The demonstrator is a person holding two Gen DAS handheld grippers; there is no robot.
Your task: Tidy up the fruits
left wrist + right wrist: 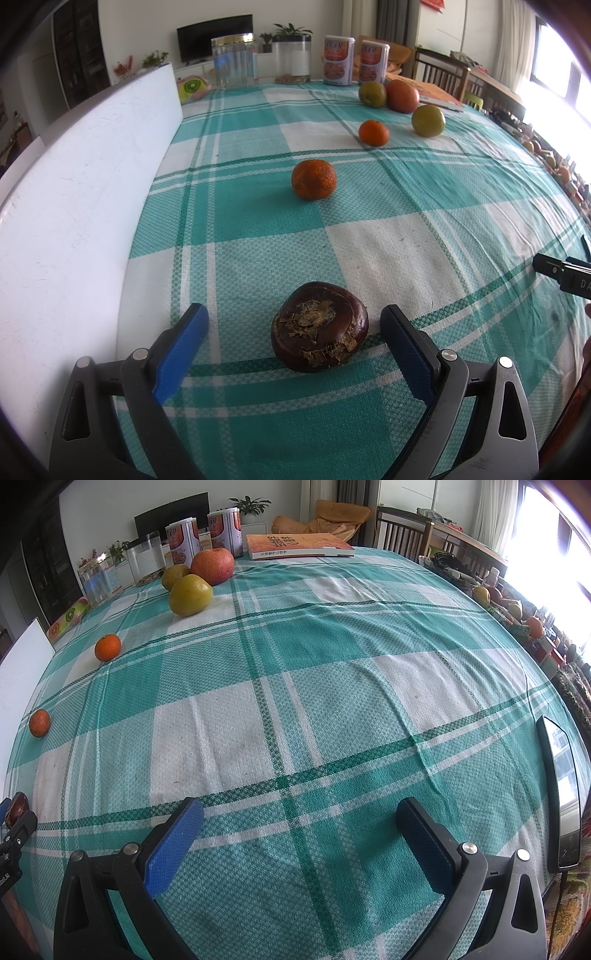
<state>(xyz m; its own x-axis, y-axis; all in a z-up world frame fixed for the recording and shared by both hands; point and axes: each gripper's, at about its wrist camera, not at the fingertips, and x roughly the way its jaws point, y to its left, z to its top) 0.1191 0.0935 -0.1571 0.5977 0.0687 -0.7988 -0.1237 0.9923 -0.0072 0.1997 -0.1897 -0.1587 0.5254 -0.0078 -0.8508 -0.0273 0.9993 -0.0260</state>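
At the bottom centre of the left wrist view, a dark brown, flattened fruit (320, 327) sits on the table (424, 206) squarely between the fingers of the left tongs (293, 328). They are spread wide, with cloth showing on both sides, so neither pad touches it. Its broad, flat axis runs across the gap, scarred top tilted toward the camera, so I judge a straight squeeze would catch its sides. The left hand is plainly the nearer one.

The right tongs (299, 821) are also spread, over bare checked cloth, holding nothing. Their view shows the brown fruit only as a sliver at the far lower left edge, but shows better the red apple (213, 565), two yellow-green fruits (190, 594) and two small oranges (108, 647) strung toward the upper left.
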